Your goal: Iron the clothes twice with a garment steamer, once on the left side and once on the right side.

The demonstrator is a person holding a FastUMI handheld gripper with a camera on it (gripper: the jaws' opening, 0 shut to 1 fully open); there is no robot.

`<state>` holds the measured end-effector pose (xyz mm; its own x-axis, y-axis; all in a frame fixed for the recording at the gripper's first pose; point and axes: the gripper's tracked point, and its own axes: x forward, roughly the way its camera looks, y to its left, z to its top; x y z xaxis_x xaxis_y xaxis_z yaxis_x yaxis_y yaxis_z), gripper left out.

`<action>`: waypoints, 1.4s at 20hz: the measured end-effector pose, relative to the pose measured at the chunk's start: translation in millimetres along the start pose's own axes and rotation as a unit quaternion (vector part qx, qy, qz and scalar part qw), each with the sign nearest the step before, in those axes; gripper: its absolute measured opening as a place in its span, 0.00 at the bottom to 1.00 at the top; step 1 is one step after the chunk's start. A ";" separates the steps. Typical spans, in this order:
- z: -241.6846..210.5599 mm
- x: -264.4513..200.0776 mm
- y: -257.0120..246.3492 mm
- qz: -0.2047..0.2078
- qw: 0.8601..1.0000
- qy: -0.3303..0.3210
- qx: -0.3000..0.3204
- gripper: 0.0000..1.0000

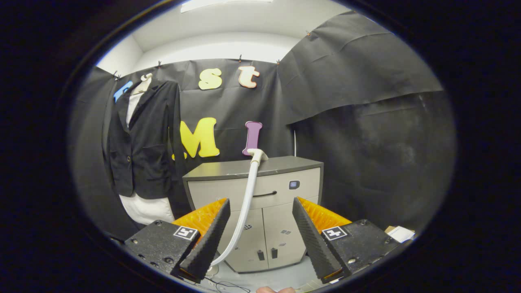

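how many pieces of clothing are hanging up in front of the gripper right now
2: a black jacket on the booth wall, left of the cabinet, and a white shirt beneath it. More may be hidden. The gripper is open, holding nothing.

Grey two-door cabinet (260, 211) stands against the black cloth wall (366, 134), dark slab top, one wide drawer with a dark handle above the doors. White wall and ceiling (211, 40) above the cloth; ceiling light overhead. Pale grey floor (281, 278) below cabinet.
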<state>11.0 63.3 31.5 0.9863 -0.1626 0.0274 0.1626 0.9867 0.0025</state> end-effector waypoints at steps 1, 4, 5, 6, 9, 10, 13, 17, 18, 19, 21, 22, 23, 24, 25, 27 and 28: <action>4.5 5.9 5.9 0.004 1.000 0.000 0.003 0.96; 17.3 31.1 18.8 0.021 1.000 0.001 0.005 0.96; 20.2 41.9 19.6 0.027 1.000 0.002 0.003 0.96; 25.0 52.8 20.8 0.033 0.999 0.002 0.002 0.96; 32.5 86.9 26.7 0.063 0.998 0.016 0.006 0.96; 35.9 98.0 30.0 0.074 0.997 0.018 0.008 0.96; 51.5 133.1 33.9 0.097 0.995 0.011 0.017 0.96; 49.2 173.7 37.3 0.126 0.991 0.054 0.001 0.96; 51.1 182.8 37.2 0.134 0.989 0.064 0.006 0.96; 55.5 193.4 36.5 0.140 0.988 0.071 0.014 0.96; 61.5 216.0 33.4 0.144 0.985 0.090 0.023 0.96; 66.8 227.2 31.4 0.145 0.984 0.098 0.024 0.96; 73.5 239.4 30.6 0.145 0.984 0.103 0.027 0.96; 79.6 251.0 29.2 0.146 0.983 0.109 0.030 0.96; 83.7 263.5 29.5 0.147 0.982 0.115 0.033 0.96; 90.3 287.9 29.2 0.146 0.980 0.126 0.039 0.96; 91.1 299.8 28.7 0.144 0.980 0.134 0.041 0.96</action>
<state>308.9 43.1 130.8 0.9645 0.1388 -0.2246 -0.1154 0.9867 0.1142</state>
